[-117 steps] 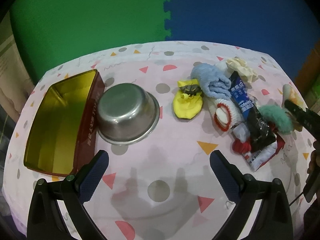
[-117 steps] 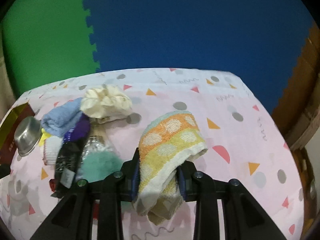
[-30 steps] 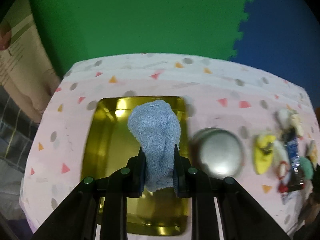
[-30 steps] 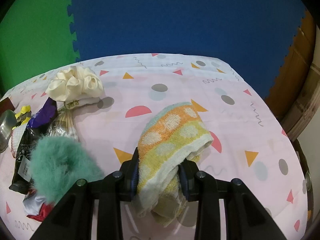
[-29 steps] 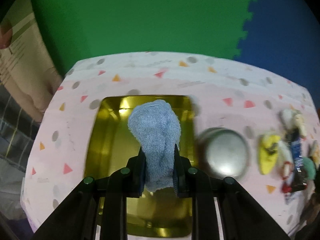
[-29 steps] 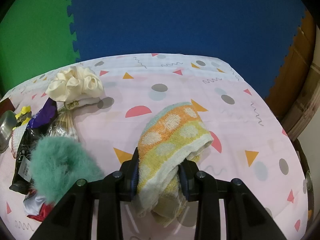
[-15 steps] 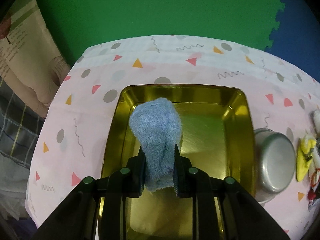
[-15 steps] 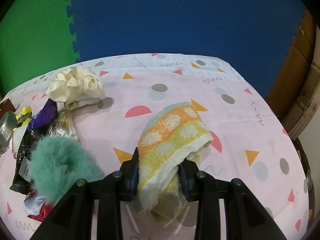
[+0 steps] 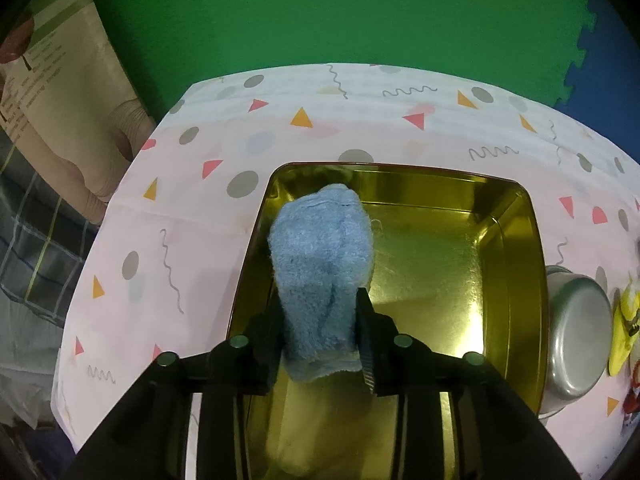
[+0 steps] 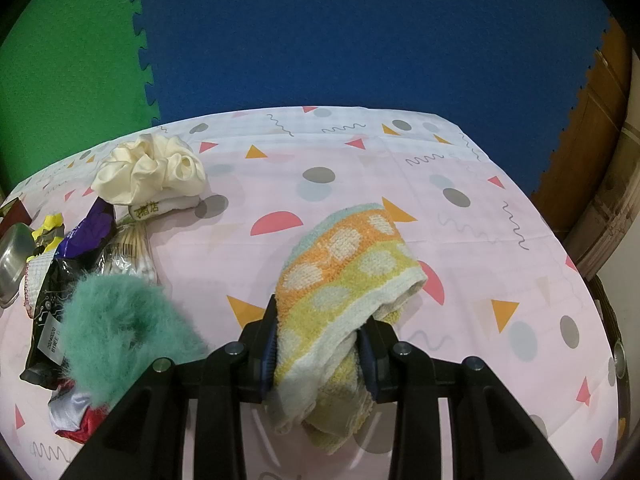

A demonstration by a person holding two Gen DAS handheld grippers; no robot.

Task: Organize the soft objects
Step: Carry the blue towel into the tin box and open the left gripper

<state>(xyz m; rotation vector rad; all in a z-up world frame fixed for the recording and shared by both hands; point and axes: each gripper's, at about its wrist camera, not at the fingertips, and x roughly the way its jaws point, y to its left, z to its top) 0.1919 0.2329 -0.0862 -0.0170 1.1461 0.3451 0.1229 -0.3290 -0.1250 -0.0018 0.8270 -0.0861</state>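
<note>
In the left wrist view my left gripper (image 9: 320, 322) is shut on a fluffy blue cloth (image 9: 322, 258) and holds it over the left half of an open gold tin box (image 9: 516, 264). In the right wrist view my right gripper (image 10: 318, 336) is shut on an orange, yellow and white spotted towel (image 10: 344, 276), held above the pink patterned tablecloth (image 10: 360, 176). A furry teal scrunchie (image 10: 116, 320) and a cream satin scrunchie (image 10: 150, 168) lie to its left.
An upturned steel bowl (image 9: 576, 332) stands right of the tin, with a yellow item (image 9: 626, 330) beyond it. Snack packets (image 10: 76, 252) and a pack of sticks (image 10: 130, 256) lie among the scrunchies. The table's left edge (image 9: 100, 248) and right edge (image 10: 576, 264) are close.
My left gripper has carried the blue cloth further left and lower over the gold tin, which now fills more of the view. My right gripper and towel have stayed still.
</note>
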